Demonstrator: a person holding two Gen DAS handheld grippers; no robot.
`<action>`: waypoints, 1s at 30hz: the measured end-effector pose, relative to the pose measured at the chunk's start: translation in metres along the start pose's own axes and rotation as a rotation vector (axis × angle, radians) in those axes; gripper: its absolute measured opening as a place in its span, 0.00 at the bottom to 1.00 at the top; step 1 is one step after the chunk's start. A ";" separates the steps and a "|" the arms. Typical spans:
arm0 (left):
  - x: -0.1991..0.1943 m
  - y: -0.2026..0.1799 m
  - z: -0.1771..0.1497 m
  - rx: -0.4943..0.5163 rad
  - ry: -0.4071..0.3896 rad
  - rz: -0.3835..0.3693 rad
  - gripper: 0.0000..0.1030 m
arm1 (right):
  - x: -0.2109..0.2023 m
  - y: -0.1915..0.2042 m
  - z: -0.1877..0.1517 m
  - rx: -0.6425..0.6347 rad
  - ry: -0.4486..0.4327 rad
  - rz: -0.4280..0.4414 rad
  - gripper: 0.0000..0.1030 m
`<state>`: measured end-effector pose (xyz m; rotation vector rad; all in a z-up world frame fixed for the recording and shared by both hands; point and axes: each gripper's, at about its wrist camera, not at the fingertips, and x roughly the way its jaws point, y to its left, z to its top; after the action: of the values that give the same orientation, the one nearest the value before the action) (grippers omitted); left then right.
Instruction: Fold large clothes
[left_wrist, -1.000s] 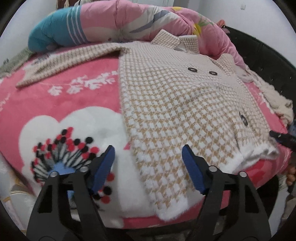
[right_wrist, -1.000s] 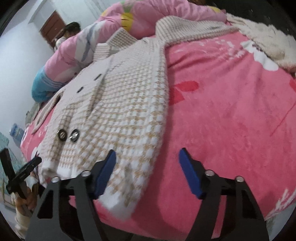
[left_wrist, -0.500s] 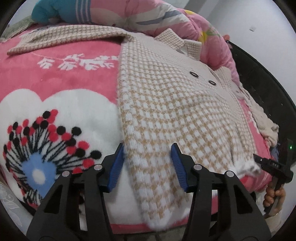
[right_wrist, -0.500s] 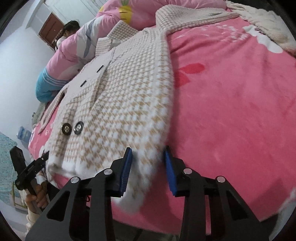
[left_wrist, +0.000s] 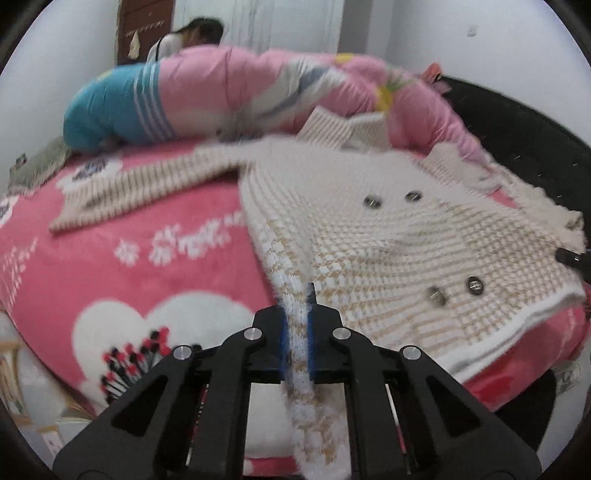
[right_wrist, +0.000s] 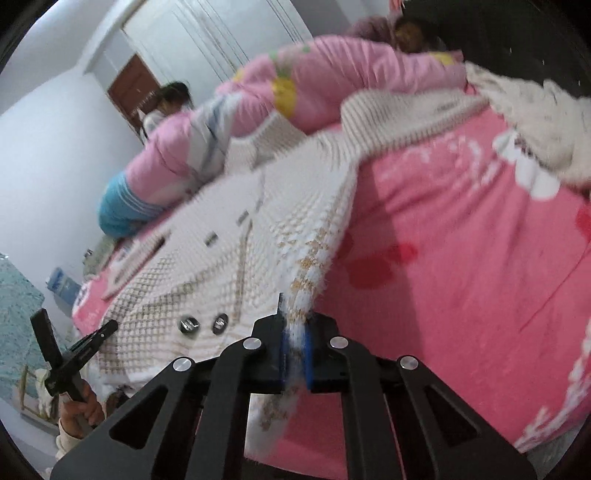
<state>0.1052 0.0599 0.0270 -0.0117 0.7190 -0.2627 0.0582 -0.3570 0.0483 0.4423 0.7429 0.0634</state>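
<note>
one coat (left_wrist: 369, 236) is spread on the bed (left_wrist: 129, 258), its long axis running from the bottom of each frame up to the collar. both hem corners are pinched: left gripper (left_wrist: 296, 343) and right gripper (right_wrist: 294, 354) each clamped narrow on knit. four buttons are counted.
</note>
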 end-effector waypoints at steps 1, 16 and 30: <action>-0.008 -0.001 0.002 0.010 -0.008 -0.004 0.07 | -0.010 0.003 0.001 -0.019 -0.019 -0.011 0.06; -0.064 -0.010 -0.079 0.065 0.231 -0.038 0.08 | -0.077 -0.034 -0.112 0.042 0.151 -0.147 0.06; -0.034 0.018 -0.073 0.045 0.239 0.050 0.50 | -0.053 -0.031 -0.080 -0.046 0.167 -0.460 0.67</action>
<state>0.0377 0.0915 -0.0074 0.0815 0.9495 -0.2340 -0.0376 -0.3672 0.0175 0.2155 0.9905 -0.3168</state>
